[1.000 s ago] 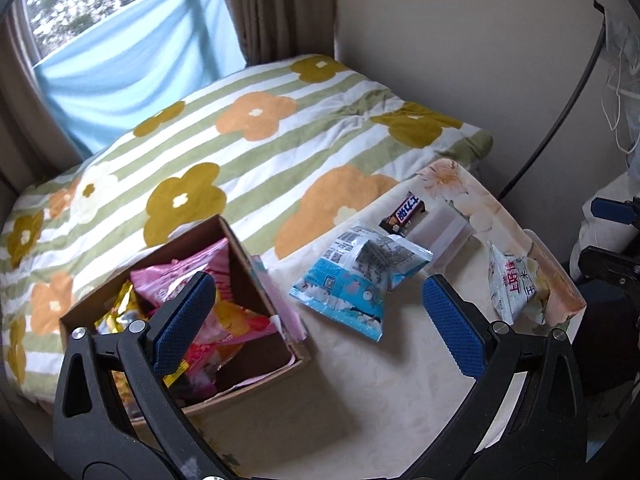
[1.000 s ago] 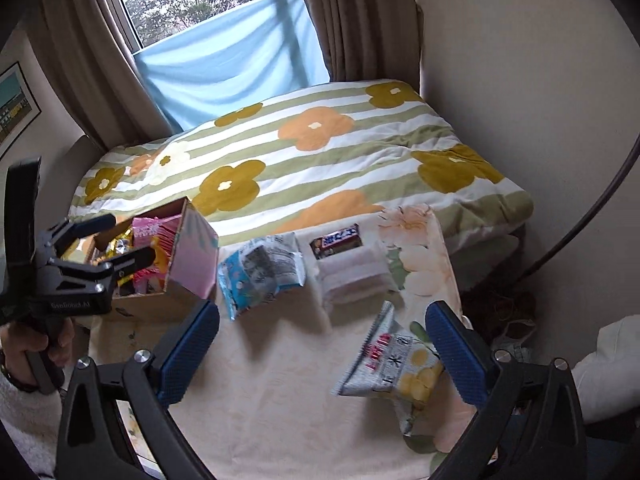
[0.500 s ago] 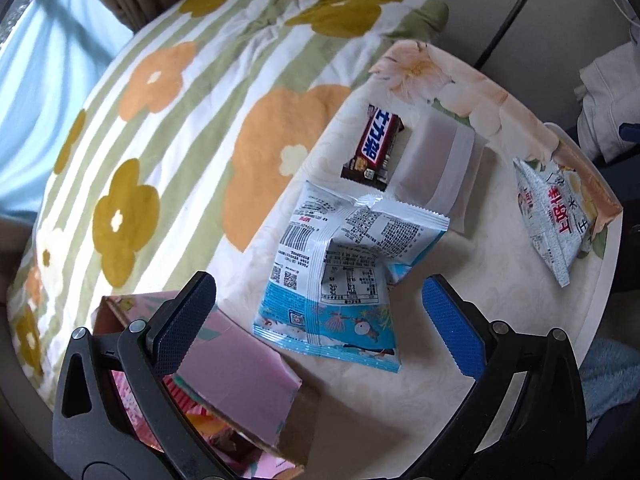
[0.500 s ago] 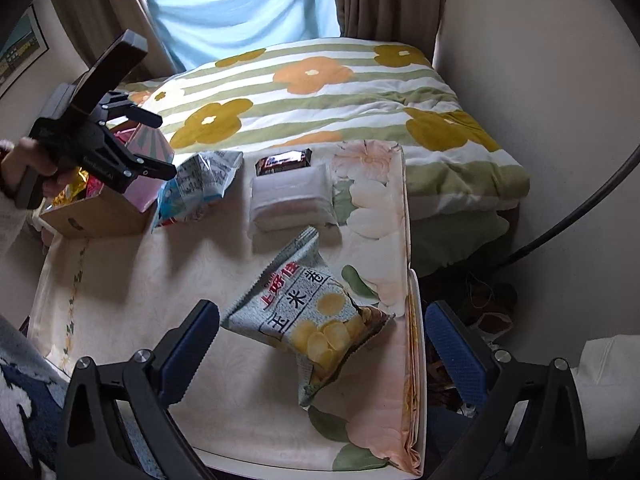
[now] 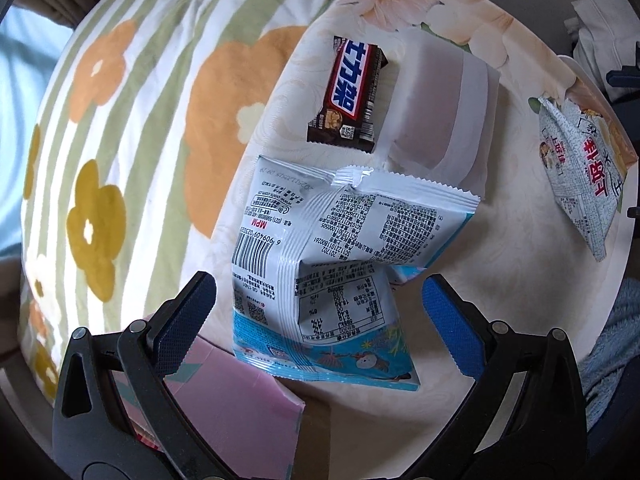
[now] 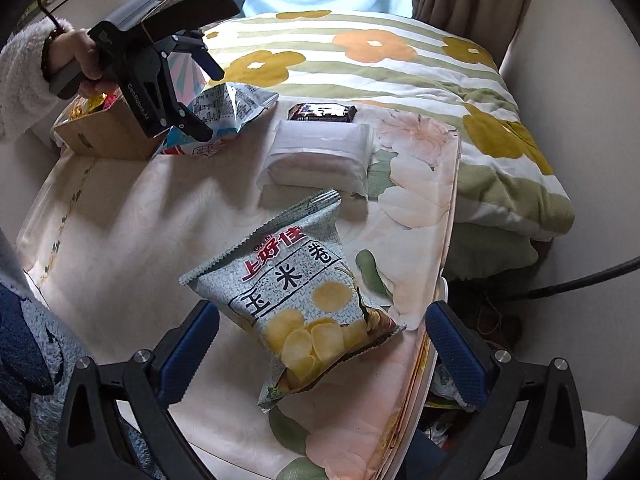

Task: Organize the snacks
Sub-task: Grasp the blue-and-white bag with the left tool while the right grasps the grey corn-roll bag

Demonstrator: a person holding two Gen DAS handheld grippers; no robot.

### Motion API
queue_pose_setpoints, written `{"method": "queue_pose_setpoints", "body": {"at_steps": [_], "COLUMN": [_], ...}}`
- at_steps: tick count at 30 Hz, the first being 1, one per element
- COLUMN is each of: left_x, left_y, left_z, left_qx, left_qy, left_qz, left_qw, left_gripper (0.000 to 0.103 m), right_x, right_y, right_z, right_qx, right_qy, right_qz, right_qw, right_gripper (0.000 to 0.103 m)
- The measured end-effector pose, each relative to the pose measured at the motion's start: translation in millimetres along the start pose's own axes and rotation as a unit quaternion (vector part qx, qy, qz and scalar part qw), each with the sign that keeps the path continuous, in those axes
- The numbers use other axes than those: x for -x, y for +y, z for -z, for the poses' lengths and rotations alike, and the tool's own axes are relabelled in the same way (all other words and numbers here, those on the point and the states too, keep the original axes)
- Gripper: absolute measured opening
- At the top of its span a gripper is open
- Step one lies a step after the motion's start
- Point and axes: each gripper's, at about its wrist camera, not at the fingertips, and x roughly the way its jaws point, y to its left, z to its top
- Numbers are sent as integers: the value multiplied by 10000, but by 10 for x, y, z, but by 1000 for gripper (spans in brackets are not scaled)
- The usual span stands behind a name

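A blue and white snack bag (image 5: 336, 264) lies back side up on the cream tablecloth, and my open left gripper (image 5: 320, 312) straddles its lower half from above. From the right wrist view the left gripper (image 6: 208, 100) hovers over that same blue bag (image 6: 232, 108). A grey chip bag (image 6: 304, 304) with yellow chips printed on it lies near the table's right edge, between the open fingers of my right gripper (image 6: 320, 348). The chip bag (image 5: 584, 176) also shows in the left wrist view. A chocolate bar (image 5: 350, 96) lies beside a white packet (image 5: 444, 116).
A cardboard box (image 6: 104, 132) holding several snacks stands at the table's left end; its pink flap (image 5: 236, 412) shows under my left gripper. A bed with a flowered striped quilt (image 6: 400, 64) lies behind the table. A person's hand (image 6: 86, 64) holds the left gripper. The table edge (image 6: 440, 280) drops off on the right.
My left gripper has come down closer over the blue snack bag. The right gripper has descended toward the grey chip bag, which now lies between its fingers.
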Motion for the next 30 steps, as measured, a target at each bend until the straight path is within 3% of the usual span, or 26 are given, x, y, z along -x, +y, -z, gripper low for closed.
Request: {"method": "queue_pose_setpoints", "body": {"at_steps": [4, 6, 13, 15, 21, 30], "left_x": [-114, -166, -226, -234, -175, -83], "left_y": [-2, -10, 14, 24, -25, -66], "left_z": [-27, -34, -52, -52, -34, 41], "left_qx": [-36, -49, -46, -19, -92, 168], "left_qy": [167, 226, 243, 219, 105, -34], "left_qz": [-68, 34, 101, 184, 117, 176], "left_qw": [9998, 9997, 9996, 9996, 9998, 9997], "left_gripper": [100, 86, 82, 72, 55, 50], "right_x": [-109, -147, -226, -256, -314, -419], "right_y": [-3, -22, -78, -79, -56, 39], "right_z": [-42, -59, -95, -101, -101, -101], "right_qx": [185, 201, 146, 136, 206, 471], "right_qy": [100, 124, 161, 192, 268, 442], "right_qz": [-113, -104, -308, -398, -606, -836], "right_qw": [9997, 9997, 9993, 9989, 9976, 9944], "right_gripper": [103, 103, 103, 103, 103, 103]}}
